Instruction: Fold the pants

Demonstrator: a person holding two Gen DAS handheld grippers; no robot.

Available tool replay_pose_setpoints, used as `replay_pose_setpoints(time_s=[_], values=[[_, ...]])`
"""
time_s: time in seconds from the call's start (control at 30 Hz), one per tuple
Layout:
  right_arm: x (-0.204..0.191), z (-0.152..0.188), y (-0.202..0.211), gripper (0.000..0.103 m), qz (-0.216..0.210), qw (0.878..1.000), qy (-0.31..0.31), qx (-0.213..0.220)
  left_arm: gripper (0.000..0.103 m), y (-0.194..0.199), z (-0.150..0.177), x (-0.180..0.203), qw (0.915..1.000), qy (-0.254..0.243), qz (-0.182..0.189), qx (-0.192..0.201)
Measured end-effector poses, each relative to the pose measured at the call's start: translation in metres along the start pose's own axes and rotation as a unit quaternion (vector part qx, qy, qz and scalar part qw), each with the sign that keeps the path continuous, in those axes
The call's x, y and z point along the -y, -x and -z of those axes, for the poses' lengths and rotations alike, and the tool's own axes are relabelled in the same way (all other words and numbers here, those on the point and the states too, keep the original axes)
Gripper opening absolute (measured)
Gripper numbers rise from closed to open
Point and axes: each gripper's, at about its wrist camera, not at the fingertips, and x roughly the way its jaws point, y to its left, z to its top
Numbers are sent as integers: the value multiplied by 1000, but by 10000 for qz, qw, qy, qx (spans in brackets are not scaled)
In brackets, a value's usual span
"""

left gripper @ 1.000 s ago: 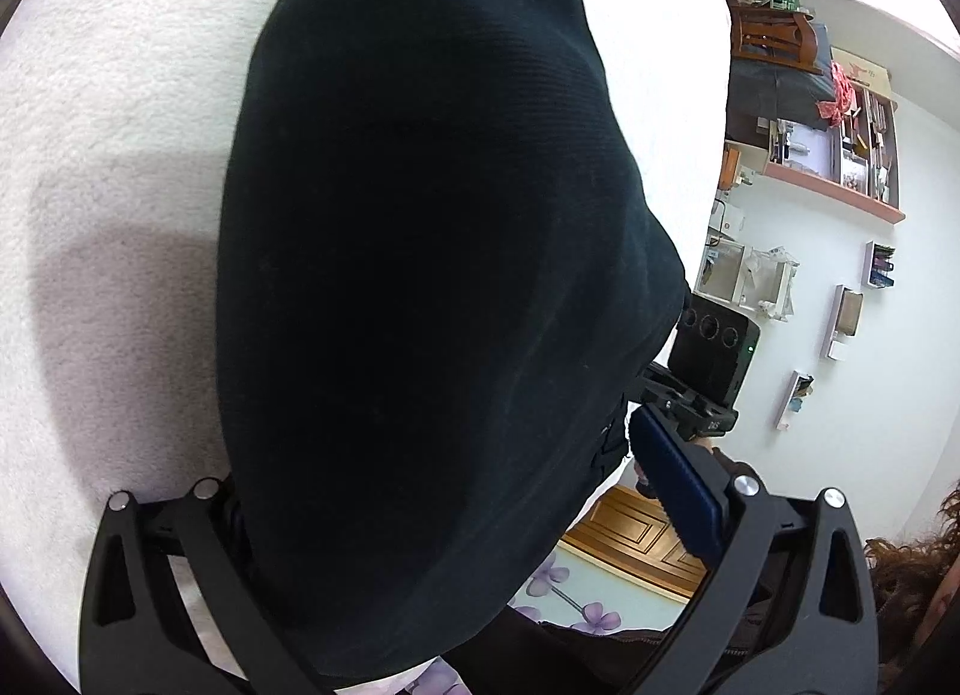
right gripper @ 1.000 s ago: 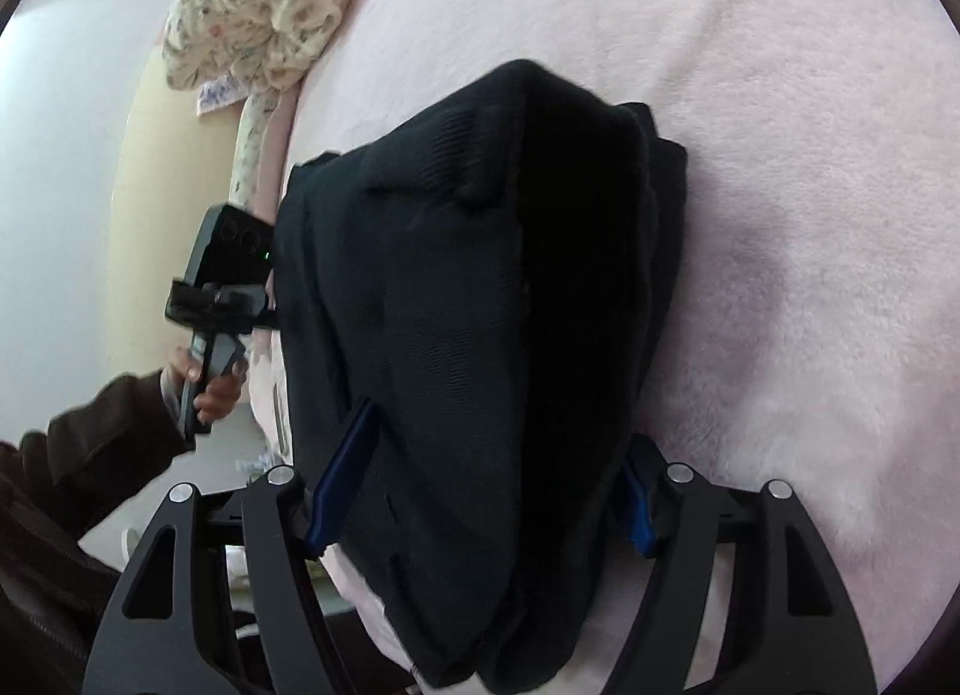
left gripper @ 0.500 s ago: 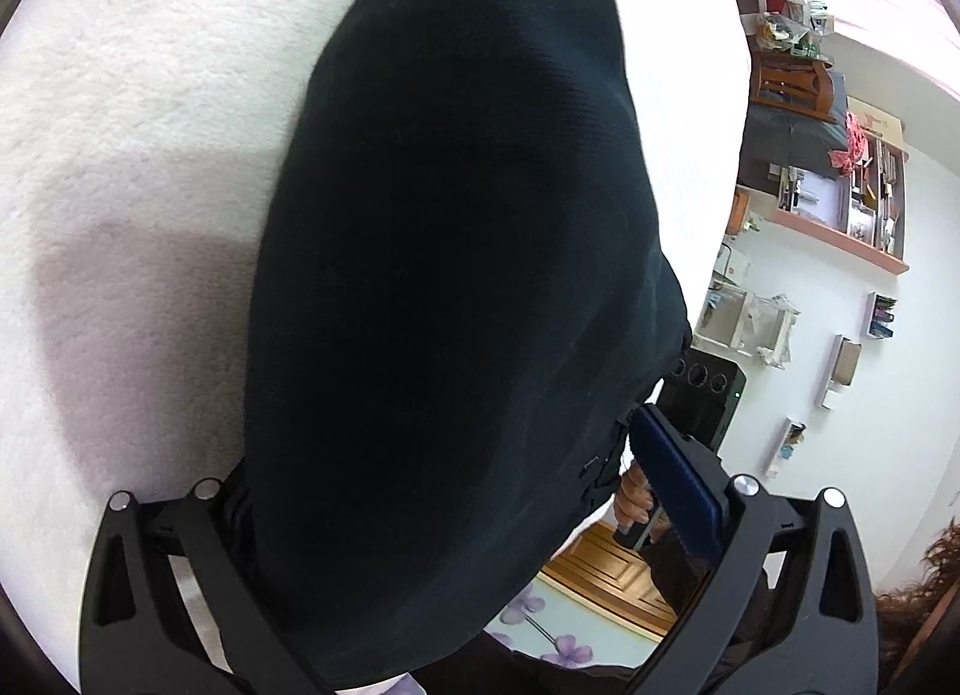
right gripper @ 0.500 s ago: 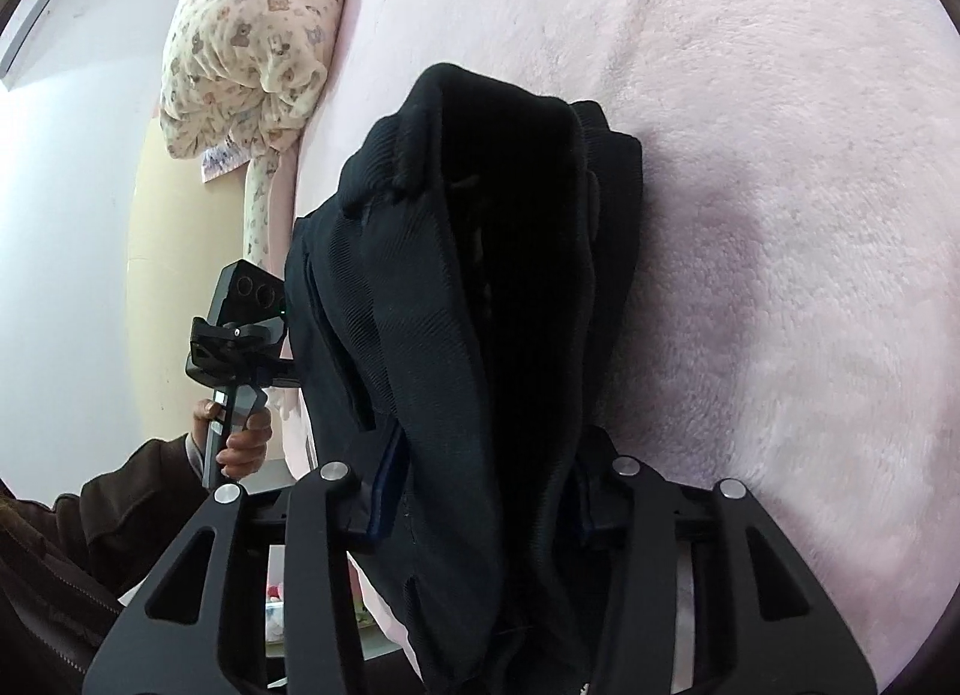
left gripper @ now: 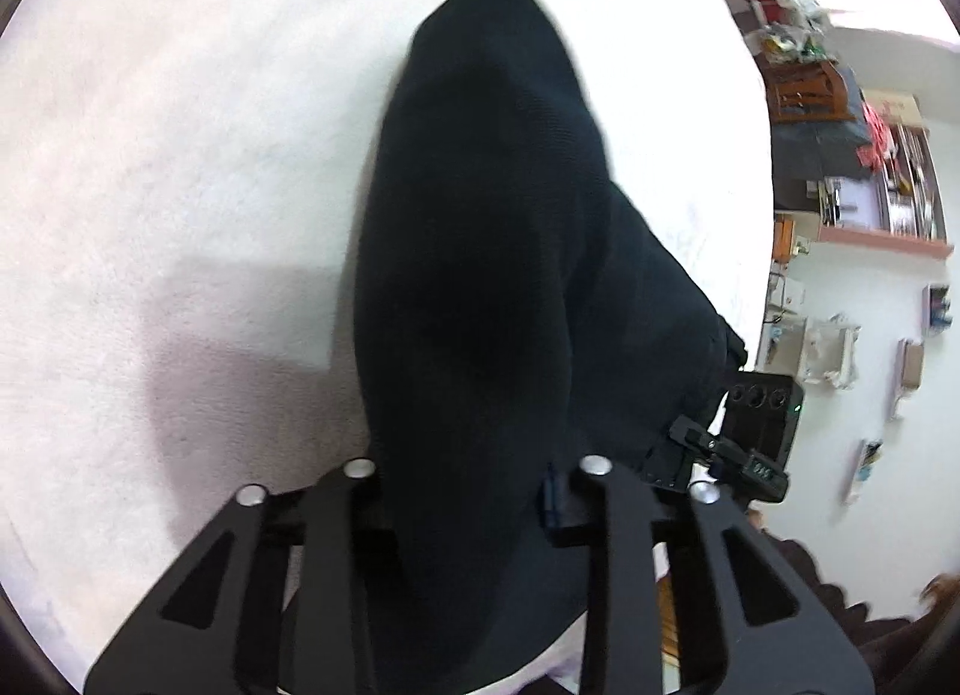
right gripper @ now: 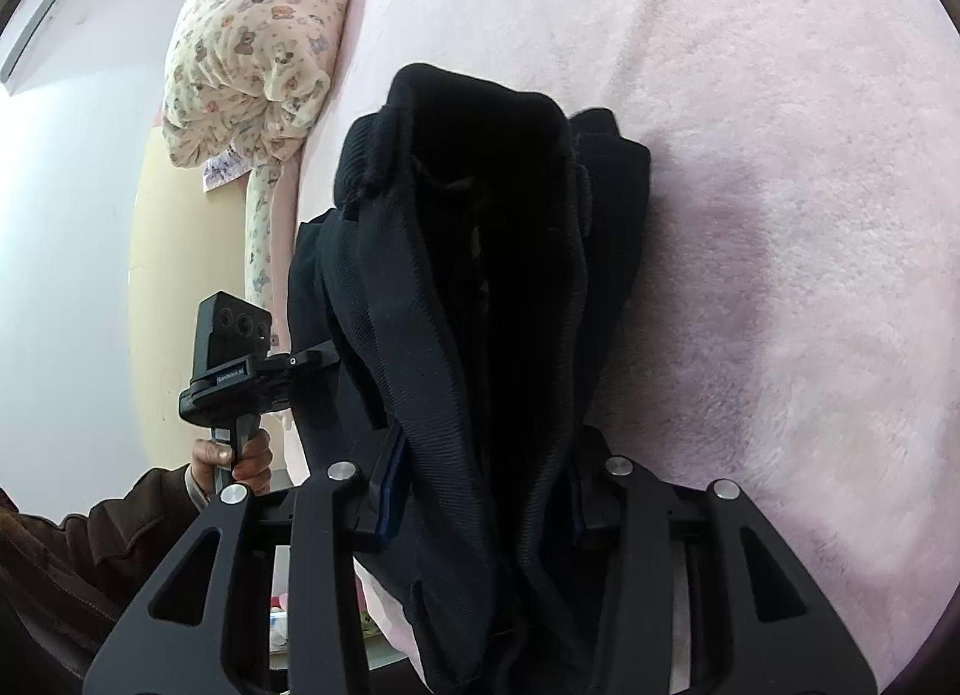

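The folded black pants (left gripper: 480, 275) lie as a thick bundle on the pale fluffy blanket (left gripper: 180, 155). My left gripper (left gripper: 474, 491) has its jaws closing on one end, and the cloth is squeezed narrow between the fingers. In the right wrist view the other end of the pants (right gripper: 480, 305) bunches up between the pads of my right gripper (right gripper: 480, 491), whose jaws are also closing on it. Layered edges and a ribbed band show there. The pants hide both sets of fingertips.
A person's hand (right gripper: 240, 455) in a brown sleeve holds the left gripper's handle, under its camera housing (right gripper: 234, 347). A floral quilt roll (right gripper: 258, 47) lies at the bed's far left. Cluttered shelves (left gripper: 870, 173) line the wall beyond the bed edge. Pink blanket (right gripper: 780, 155) spreads to the right.
Both pairs of jaws have drawn in onto the pants, the left from wide apart. The bundle now looks narrower and bunched, and its left end has risen slightly.
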Motion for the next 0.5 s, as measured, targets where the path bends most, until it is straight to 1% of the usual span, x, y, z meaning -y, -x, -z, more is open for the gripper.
replay_pose_setpoints(time_s=[0.07,0.2,0.4,0.5], values=[[-2,2,2,37,-110,9999,-13,62,23,3,3,2,9998,-149,-25,133],[-8,4,7,35,-287,9995,-16,163,21,11,7,2,9991,-241,124,334],[-17,-1,16,35,-458,9986,55,265,20,26,8,13,9981,-275,336,448],[-24,-9,25,34,-554,9975,143,413,20,34,2,19,9969,-330,436,571]])
